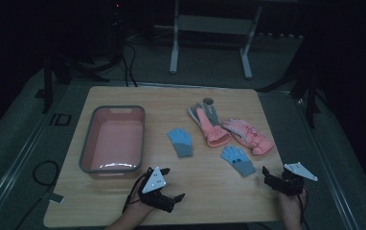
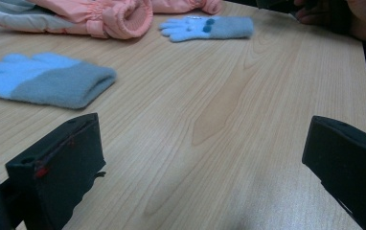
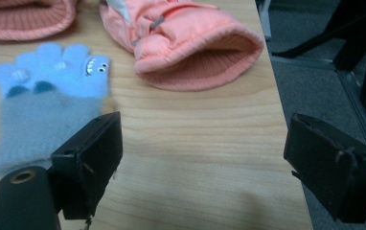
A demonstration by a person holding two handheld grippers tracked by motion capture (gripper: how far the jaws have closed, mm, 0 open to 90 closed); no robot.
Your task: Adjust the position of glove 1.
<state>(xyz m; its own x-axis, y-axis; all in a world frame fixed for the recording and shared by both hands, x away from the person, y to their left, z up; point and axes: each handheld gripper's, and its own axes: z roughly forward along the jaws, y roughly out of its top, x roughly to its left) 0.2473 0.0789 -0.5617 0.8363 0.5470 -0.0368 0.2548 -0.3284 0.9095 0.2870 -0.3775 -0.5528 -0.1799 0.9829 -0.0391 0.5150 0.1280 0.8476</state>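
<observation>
Blue gloves (image 1: pixel 238 160) on table (image 1: pixel 210 191), both grippers' fingers spread wide, holding nothing

In the left gripper view the pink glove (image 2: pixel 99 17) is cut off by the top edge, the blue glove (image 2: pixel 42 81) by the left edge, and the person's hand (image 2: pixel 334 14) by the top-right corner.

Worktop (image 1: pixel 123 201) inventory, seen from above
Pink basin (image 1: pixel 112 139) left; two blue gloves (image 1: pixel 181 142) and two pink gloves (image 1: pixel 209 123) right; left gripper (image 1: pixel 171 197), right gripper (image 1: pixel 266 173) near edge.
</observation>
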